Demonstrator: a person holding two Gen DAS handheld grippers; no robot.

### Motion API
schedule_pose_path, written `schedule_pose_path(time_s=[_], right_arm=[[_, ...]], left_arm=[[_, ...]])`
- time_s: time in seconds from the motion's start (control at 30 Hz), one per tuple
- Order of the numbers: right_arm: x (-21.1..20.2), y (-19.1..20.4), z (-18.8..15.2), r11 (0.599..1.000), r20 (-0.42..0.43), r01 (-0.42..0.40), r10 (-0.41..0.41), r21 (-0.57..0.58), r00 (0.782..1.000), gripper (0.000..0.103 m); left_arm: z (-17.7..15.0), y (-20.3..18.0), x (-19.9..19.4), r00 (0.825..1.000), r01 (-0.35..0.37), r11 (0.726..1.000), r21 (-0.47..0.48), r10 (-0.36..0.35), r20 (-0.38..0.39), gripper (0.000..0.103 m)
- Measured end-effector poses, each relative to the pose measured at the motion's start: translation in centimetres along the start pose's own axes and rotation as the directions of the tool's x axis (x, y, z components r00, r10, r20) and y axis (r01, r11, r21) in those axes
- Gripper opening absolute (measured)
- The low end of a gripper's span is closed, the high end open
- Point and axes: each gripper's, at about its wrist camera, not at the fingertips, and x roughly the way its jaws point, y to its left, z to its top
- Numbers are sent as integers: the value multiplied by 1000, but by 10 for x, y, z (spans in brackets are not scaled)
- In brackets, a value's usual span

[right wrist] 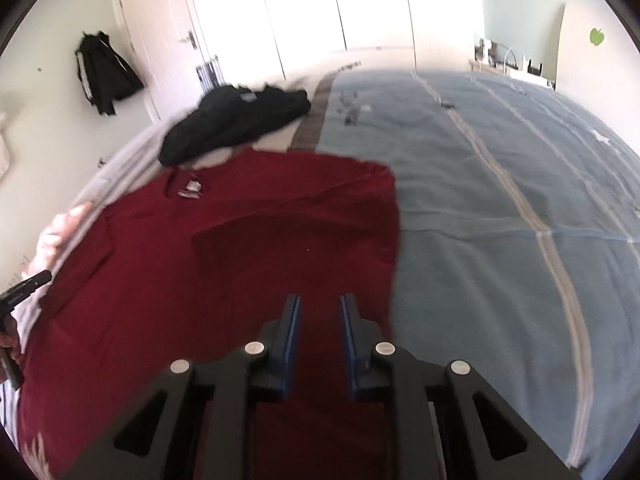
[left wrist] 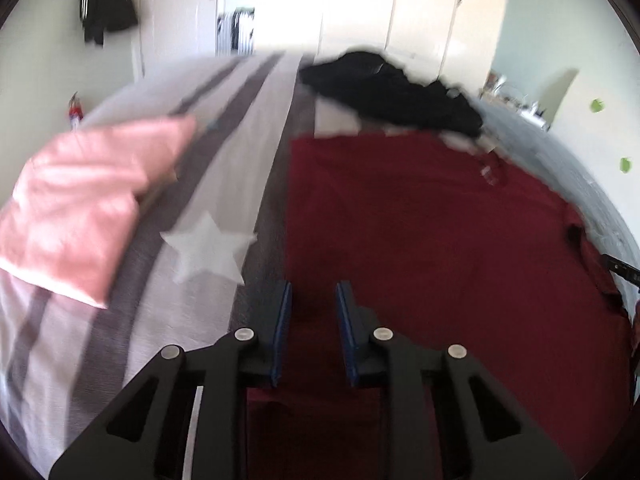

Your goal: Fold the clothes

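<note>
A dark red T-shirt (left wrist: 440,240) (right wrist: 240,248) lies spread flat on the bed, collar toward the far end. My left gripper (left wrist: 314,288) hovers low over the shirt's near left corner, its blue pads a narrow gap apart with only cloth below them. My right gripper (right wrist: 320,300) stands the same way over the near right corner, just inside the shirt's right edge. Neither gripper's pads press on the fabric. A crumpled black garment (left wrist: 392,92) (right wrist: 232,120) lies beyond the collar. A folded pink garment (left wrist: 80,208) rests on the left.
The bed cover is grey-striped with a white star (left wrist: 208,252) on the left and blue (right wrist: 500,200) on the right. A black jacket (left wrist: 104,4) (right wrist: 104,72) hangs on the far wall beside white wardrobe doors. Both views are motion-blurred.
</note>
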Motion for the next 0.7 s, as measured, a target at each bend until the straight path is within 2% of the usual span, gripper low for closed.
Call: schedule_pose_path(time_s=[0.1,0.23,0.3,0.4,0.6,0.7], right_arm=[[18,1,-8,1000,-11,21,-21,-9,1000,17],[13,-12,-12,999,8,-33,33,39,999,17],[9,-16,-13,998,16,-47,46,51,999,17],[-4,-16,-16,998,29,-50,49,33,998,20],[-34,-1,-44,997,16,-54,55,-60,998,21],[-41,5,-58,995,6,-43,44,-90,999,28]], left_arm=[[-5,5,3,1000,6,1000,-20,-6,10,20],[-7,12,-1,999,33,998,-46,-32,23,20],[-9,16,-9,997,57,996,-69,-53,49,20],[-16,22,-21,996,82,992,-95,-78,45,21],[-30,6,-36,998,58,998,-9,-58,1,22],[-32,-3,-30,999,24,998,58,-22,-46,24]])
